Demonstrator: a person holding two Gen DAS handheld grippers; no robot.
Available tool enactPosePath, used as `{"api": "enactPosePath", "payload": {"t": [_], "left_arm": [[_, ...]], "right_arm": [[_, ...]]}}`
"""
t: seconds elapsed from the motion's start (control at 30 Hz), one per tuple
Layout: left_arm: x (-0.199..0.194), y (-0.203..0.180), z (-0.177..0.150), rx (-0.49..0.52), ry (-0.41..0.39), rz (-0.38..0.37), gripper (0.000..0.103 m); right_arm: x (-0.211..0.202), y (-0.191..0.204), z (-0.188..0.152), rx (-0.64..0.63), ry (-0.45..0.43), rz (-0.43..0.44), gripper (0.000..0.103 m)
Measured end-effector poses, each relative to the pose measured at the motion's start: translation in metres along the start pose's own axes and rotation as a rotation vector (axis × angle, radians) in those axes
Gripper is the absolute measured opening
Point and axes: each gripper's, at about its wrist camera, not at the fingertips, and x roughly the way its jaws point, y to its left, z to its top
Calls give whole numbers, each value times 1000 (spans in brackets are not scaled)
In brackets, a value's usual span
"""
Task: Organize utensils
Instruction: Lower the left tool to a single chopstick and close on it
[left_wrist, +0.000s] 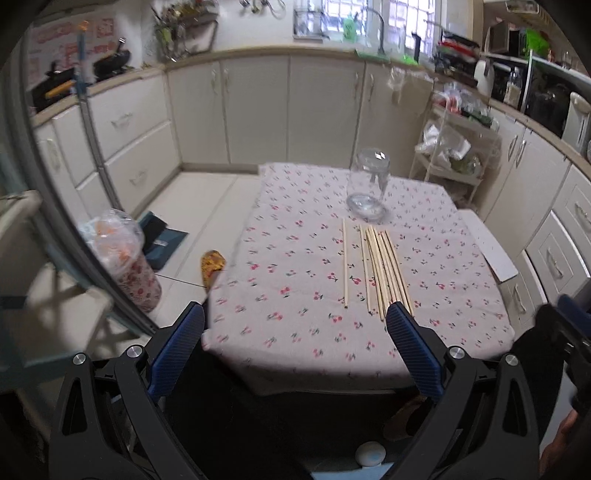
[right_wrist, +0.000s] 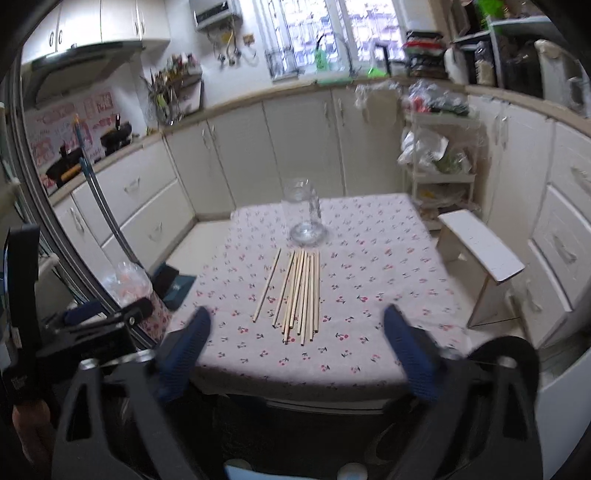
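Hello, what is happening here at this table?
A person holds two grippers above the near edge of a table with a cherry-print cloth. Both the left gripper and the right gripper are open and empty. Wooden chopsticks lie untouched before an empty glass jar.

My left gripper (left_wrist: 295, 314): jaws wide apart, empty, angled downward. My right gripper (right_wrist: 297, 317): likewise, blurred.
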Motion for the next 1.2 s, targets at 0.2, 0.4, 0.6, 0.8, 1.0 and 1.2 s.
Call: {"api": "enactPosePath", "payload": {"t": [0.2,0.4,0.6,0.8,1.0,1.2], "left_arm": [[90,-20,29,17,78,-24,88],[179,-39,56,39,149,-7,81],[229,-45,73,44,181,-6,80],[258,-52,82,49,199,-12,80],[280,-58,82,58,231,-21,80],[296,-68,84,95,243,-5,80]], "right_arm": [[92,-15,17,-18,104,15,48],[182,-23,33,-41,202,-6,40],[242,-32,51,-58,248,-26,32],[278,-31,64,-85,282,-13,28],[296,-32,63,-143,302,-17,22],[295,-42,64,-160,301,10,10]]}}
